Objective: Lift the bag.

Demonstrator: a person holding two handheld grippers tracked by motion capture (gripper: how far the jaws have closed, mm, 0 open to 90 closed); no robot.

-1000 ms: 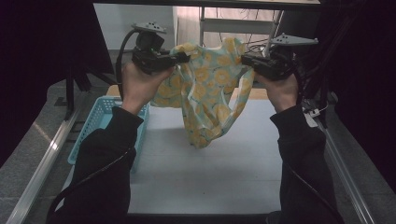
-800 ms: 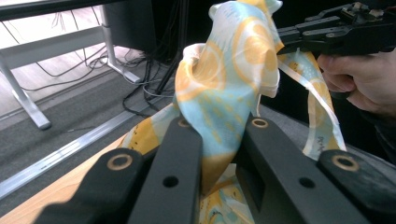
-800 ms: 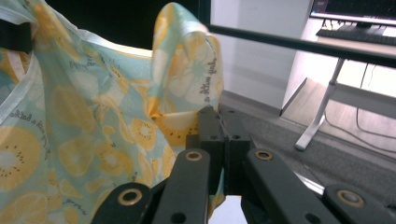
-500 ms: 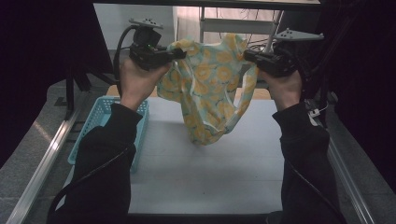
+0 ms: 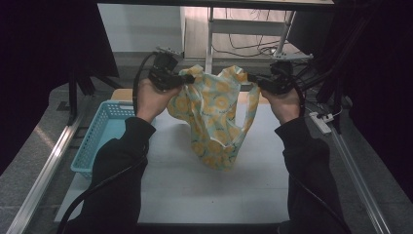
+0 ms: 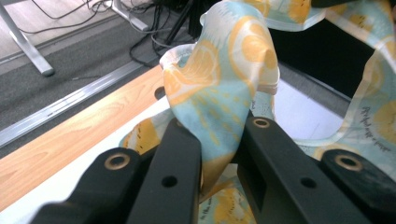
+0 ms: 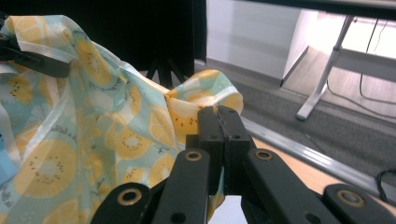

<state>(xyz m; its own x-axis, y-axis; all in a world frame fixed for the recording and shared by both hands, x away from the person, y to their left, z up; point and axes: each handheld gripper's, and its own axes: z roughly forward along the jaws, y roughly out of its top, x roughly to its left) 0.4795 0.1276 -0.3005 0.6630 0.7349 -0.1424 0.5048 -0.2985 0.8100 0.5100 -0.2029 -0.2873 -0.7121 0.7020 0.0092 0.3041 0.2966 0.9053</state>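
Above the middle of the white table [image 5: 195, 190], in the centre of the high view, a thin cloth bag [image 5: 214, 117] with a pale blue ground and yellow citrus slices hangs between the two grippers. The left gripper [image 5: 185, 79], at the upper left of centre, is held by the person's left hand [image 5: 152, 97]; its jaws are clamped on a bunched fold of the bag's upper edge. In the left gripper view this fold rises out from between the two black jaws, which press on it from both sides, and it stands up in the upper middle of the frame. The right gripper [image 5: 254, 81], at the upper right of centre, is held by the right hand [image 5: 285, 103]; in the right gripper view its jaws are pressed together on a small corner of the fabric, which comes out just behind the tips. The body of the bag sags down from these two points, and its lowest part is close to the table; I cannot tell if it touches. One handle loop [image 5: 252, 109] hangs under the right gripper. At the left side of the high view a light blue plastic basket [image 5: 100, 129] stands at the table's left edge, well apart from the bag; the part of its inside that I can see holds nothing.
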